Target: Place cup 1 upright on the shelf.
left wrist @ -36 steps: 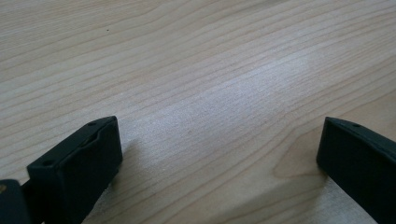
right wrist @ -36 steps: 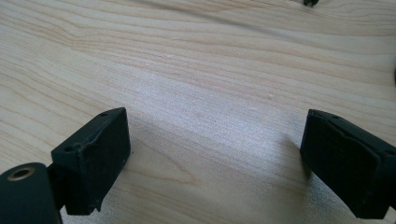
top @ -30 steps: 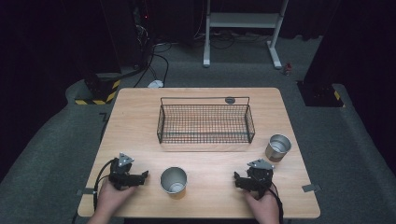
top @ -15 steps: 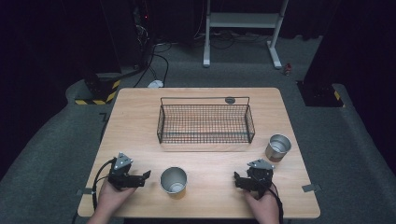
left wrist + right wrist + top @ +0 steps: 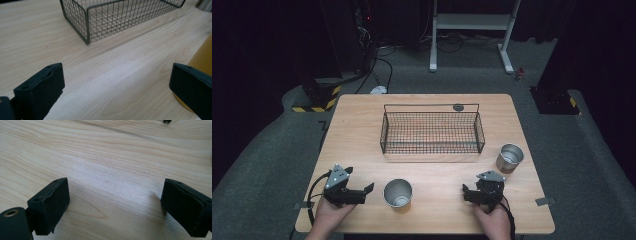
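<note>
With both sets of jaws spread wide and empty, the left gripper [image 5: 362, 192] sits just beside the near cup [image 5: 398, 193], so a careless sideways sweep could topple it; counted, there are two metal cups, the other [image 5: 509, 158] far right, and one wire basket [image 5: 432, 131].

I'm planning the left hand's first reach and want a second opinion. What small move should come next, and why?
Probably ease the left claw right toward the near cup. Its jaws are open and empty, the cup stands upright beside it, and the wire basket sits empty behind.
</note>
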